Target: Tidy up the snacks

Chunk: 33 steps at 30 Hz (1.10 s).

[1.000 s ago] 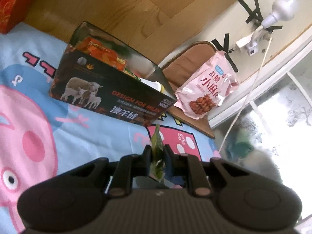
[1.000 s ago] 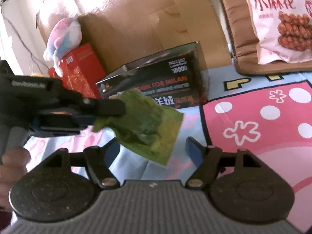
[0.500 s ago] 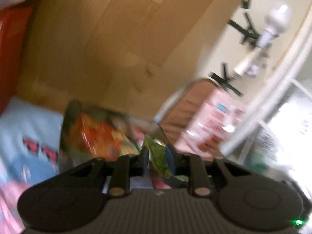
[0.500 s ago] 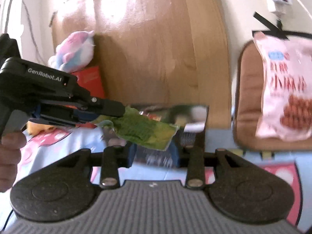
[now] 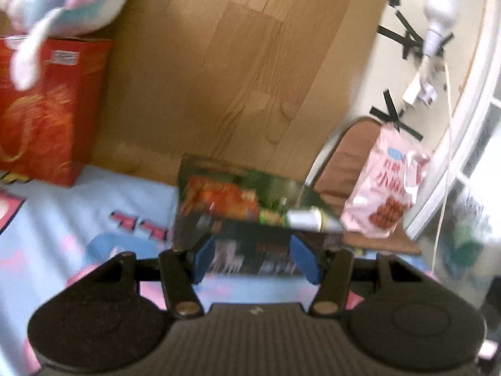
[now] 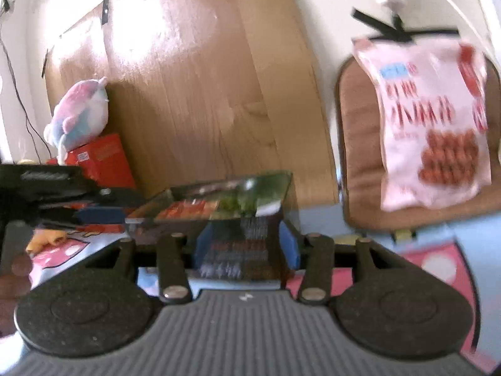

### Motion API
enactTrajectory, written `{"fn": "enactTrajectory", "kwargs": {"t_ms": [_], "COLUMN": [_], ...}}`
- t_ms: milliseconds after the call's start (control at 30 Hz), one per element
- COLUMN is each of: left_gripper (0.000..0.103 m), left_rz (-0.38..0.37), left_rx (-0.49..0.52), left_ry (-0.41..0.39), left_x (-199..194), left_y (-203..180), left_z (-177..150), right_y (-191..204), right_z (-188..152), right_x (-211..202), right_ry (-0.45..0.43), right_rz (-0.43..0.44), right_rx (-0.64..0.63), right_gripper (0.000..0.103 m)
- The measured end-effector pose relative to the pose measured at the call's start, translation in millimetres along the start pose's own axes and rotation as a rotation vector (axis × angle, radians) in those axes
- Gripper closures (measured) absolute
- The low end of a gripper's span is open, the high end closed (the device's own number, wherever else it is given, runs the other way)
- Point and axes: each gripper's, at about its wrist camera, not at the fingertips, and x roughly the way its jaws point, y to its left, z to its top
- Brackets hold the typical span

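Note:
A dark open box (image 5: pixel 250 219) stands on the cartoon-print bedsheet and holds an orange snack pack (image 5: pixel 222 195), green packets (image 5: pixel 269 188) and a white item. It also shows in the right wrist view (image 6: pixel 225 219). My left gripper (image 5: pixel 255 261) is open and empty, just in front of the box. My right gripper (image 6: pixel 245 252) is open and empty, close to the box's end. The left gripper's body (image 6: pixel 62 197) shows at the left of the right wrist view.
A pink snack bag (image 5: pixel 388 188) leans on a brown cushion (image 5: pixel 344 163) at the right; it also shows in the right wrist view (image 6: pixel 432 125). A red box (image 5: pixel 47 109) with a plush toy (image 5: pixel 62 3) on top stands left. A wooden board (image 5: pixel 235 62) rises behind.
My left gripper has opened and let go of the green packet it held. Both grippers have drawn nearer to the box. Green packets now lie inside the box.

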Motion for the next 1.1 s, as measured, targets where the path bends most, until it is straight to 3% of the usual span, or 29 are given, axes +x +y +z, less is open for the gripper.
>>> {"fn": "enactTrajectory", "kwargs": {"t_ms": [133, 300, 367, 667, 833, 1100], "left_gripper": [0.049, 0.051, 0.052, 0.052, 0.052, 0.052], "left_rz": [0.032, 0.025, 0.045, -0.015, -0.052, -0.077], "left_rx": [0.015, 0.003, 0.017, 0.053, 0.049, 0.143], "left_ry": [-0.002, 0.023, 0.020, -0.035, -0.019, 0.040], "left_x": [-20, -21, -21, -37, -38, -34], "left_y": [1, 14, 18, 9, 4, -17], "left_z": [-34, -57, -63, -65, -66, -83], "right_y": [7, 22, 28, 23, 22, 16], "right_z": [-25, -46, -50, -52, -53, -56], "right_x": [-1, -7, -12, -14, -14, -22], "right_ry": [0.128, 0.183, 0.165, 0.143, 0.136, 0.053], "right_rz": [0.020, 0.010, -0.013, -0.027, -0.033, -0.174], "right_rx": [0.068, 0.137, 0.139, 0.183, 0.197, 0.248], "right_gripper": [0.052, 0.052, 0.052, 0.048, 0.048, 0.048]}}
